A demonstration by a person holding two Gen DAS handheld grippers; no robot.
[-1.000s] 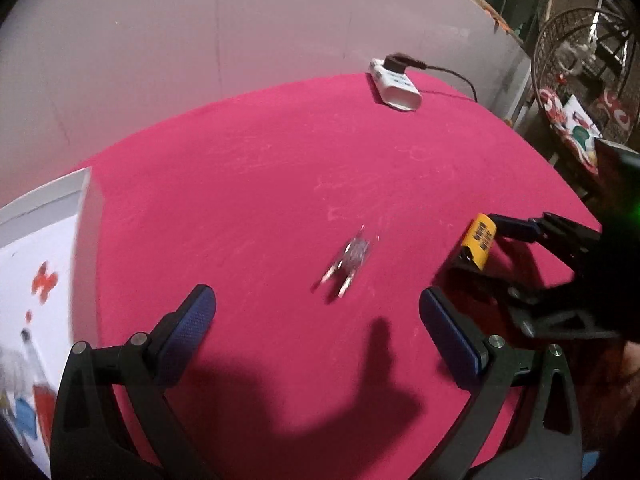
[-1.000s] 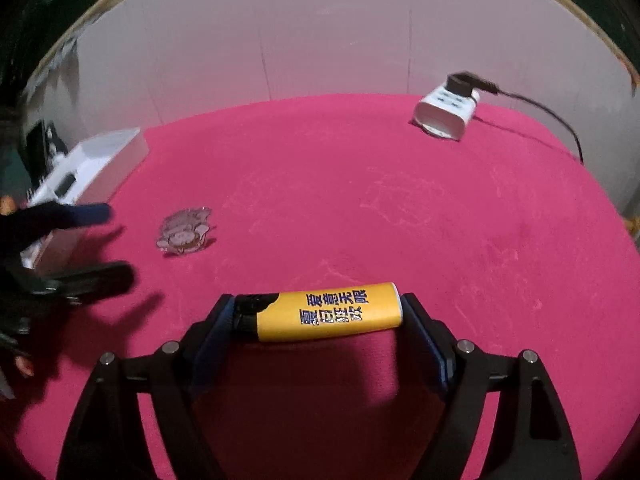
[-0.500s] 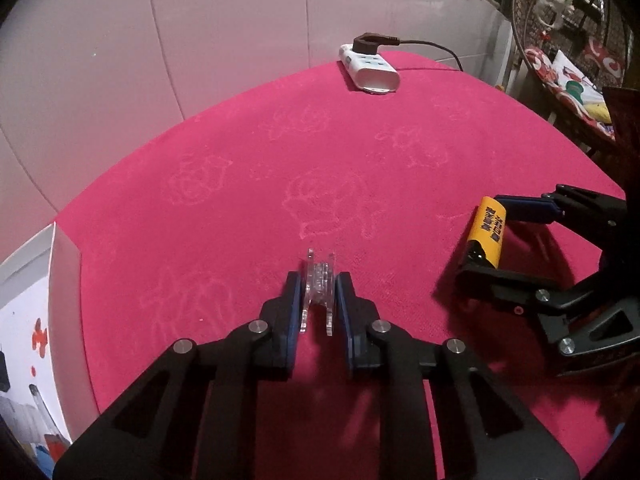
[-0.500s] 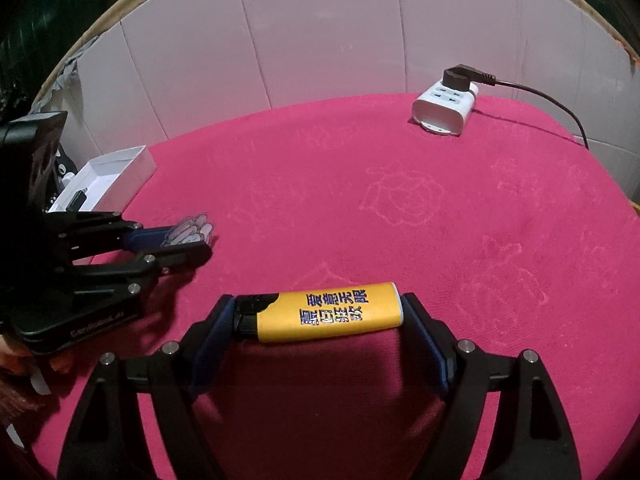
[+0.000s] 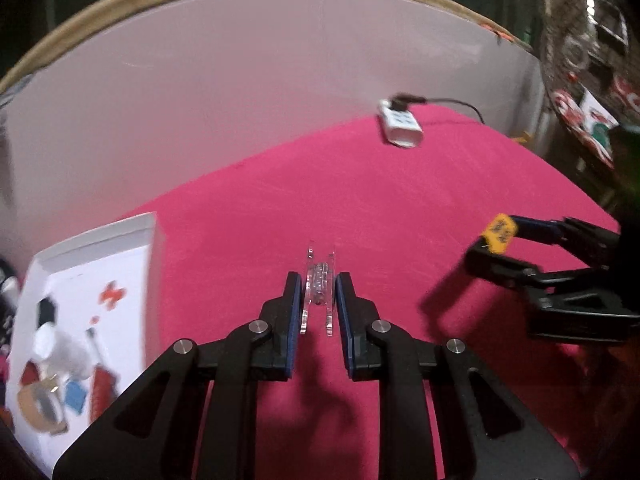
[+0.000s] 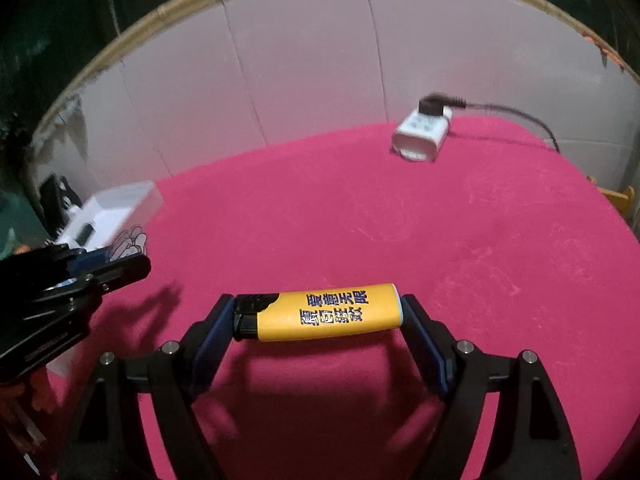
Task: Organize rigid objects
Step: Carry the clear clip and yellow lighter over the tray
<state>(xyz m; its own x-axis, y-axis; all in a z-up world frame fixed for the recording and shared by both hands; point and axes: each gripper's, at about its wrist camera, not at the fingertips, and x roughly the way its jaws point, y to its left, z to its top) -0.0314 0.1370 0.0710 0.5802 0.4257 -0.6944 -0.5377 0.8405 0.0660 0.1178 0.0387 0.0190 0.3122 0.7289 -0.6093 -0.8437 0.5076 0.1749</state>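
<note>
1. My left gripper (image 5: 318, 294) was clenched on a clear acrylic charm (image 5: 319, 280), which stood edge-on between the blue pads, held above the pink tablecloth (image 5: 360, 184).
2. From the right wrist view, the same charm (image 6: 132, 238) showed as a pale cartoon outline poking past my left gripper's (image 6: 120, 264) tips.
3. My right gripper (image 6: 320, 314) was grasping a yellow lighter (image 6: 328, 312) end to end, its black cap against the left pad and its base against the right one, lying crosswise with blue print facing up.
4. In the left wrist view, that lighter (image 5: 499, 234) appeared end-on in my right gripper (image 5: 496, 240), well to the right of the charm.
5. A white box (image 5: 92, 296) sat at the cloth's left edge, with blurred small items inside.
6. A white power strip (image 6: 420, 136) with a black plug lay at the far side, near the tiled wall (image 6: 304, 68).
</note>
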